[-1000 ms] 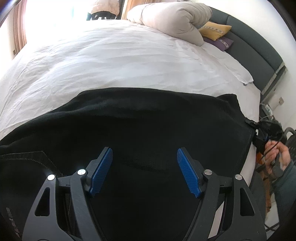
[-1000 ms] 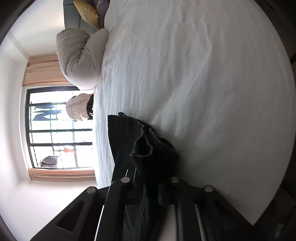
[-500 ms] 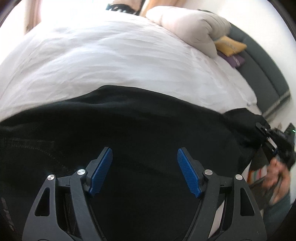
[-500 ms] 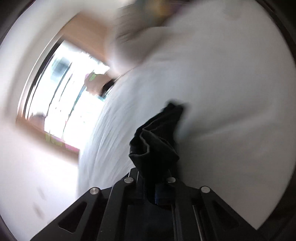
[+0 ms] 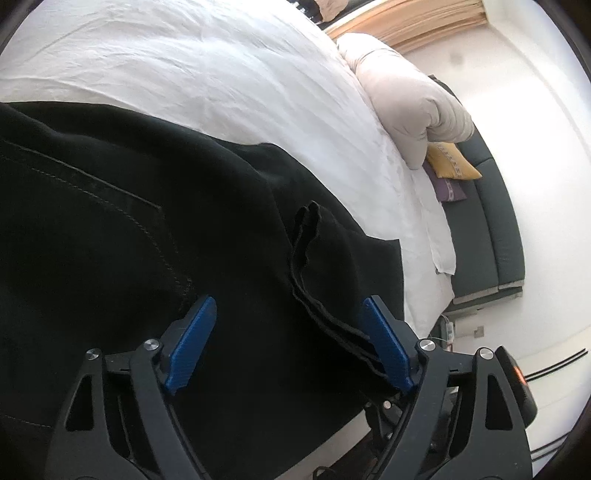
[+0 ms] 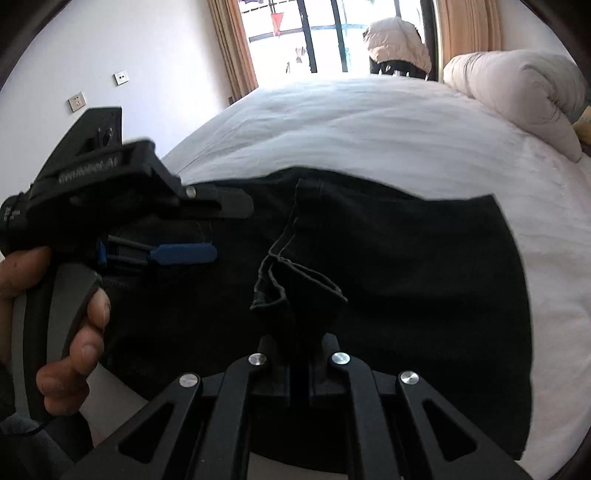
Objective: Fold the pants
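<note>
Pants: black, spread across the near part of the bed; stitched seams are seen on the left of the left wrist view, and a loose hemmed edge is seen running up between the blue pads.
Left claw: held wide open above the pants; nothing is gripped; the blue pads are set well apart, with dark cloth filling the gap beneath them. In the right wrist view the same claw is seen from the side over the left part of the pants.
Left hand: wrapped around the grey handle of the left claw at the near edge of the bed.
Right claw: closed tightly on a bunched fold of the pants; the pinched cloth is seen standing up from between the fingers, and the rest of the garment lies flat beyond and to both sides.
Duvet: rolled, pale, lying at the far right of the bed, well apart from the pants.
Cushions: a yellow cushion and a purple cushion are seen against the dark headboard, just beside the duvet.
Window: bright, framed by curtains, beyond the far edge of the bed.
</note>
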